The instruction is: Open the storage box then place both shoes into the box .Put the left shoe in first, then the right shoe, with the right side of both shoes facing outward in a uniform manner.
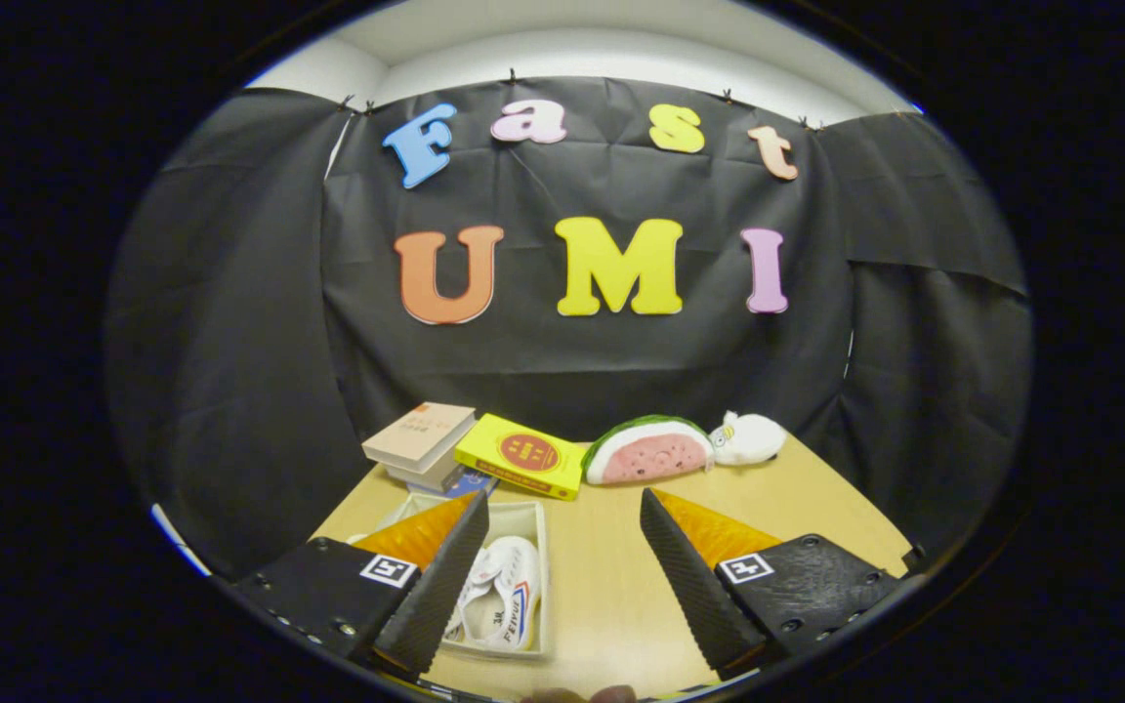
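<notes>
Holding our claw [562,576] apart, ribbed black pads empty | white canvas shoes [502,600] in rectangular storage box [541,576], lower left | smooth wooden counter [611,586].

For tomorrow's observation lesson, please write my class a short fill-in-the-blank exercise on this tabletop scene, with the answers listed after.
1. The gripper hangs over the wooden table with its fingers ____ and nothing between them.
2. The white shoes lie inside the ____.
3. The watermelon toy sits between the yellow box and the white ____ toy.
4. The stacked books lie beside the ____ box.

Missing words: open; storage box; plush; yellow
</notes>
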A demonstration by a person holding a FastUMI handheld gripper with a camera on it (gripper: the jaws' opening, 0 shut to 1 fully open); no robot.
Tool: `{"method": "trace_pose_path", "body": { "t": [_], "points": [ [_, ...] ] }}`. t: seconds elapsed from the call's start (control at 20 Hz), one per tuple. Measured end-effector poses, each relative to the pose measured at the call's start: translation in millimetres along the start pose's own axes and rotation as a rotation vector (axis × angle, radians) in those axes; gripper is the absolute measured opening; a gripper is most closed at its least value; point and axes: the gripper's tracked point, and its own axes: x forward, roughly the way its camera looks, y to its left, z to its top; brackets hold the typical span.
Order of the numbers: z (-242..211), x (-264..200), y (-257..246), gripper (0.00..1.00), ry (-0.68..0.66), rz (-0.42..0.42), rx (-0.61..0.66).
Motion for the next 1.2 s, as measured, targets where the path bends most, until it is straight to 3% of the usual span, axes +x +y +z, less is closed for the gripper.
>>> {"method": "trace_pose_path", "body": {
  "t": [0.5,1.2],
  "points": [
    [52.4,-63.7,-69.5,0.96,-0.111,0.010,0.056],
    [45.0,-85.3,-114.3,0.96,-0.106,-0.041,0.098]
  ]
}}
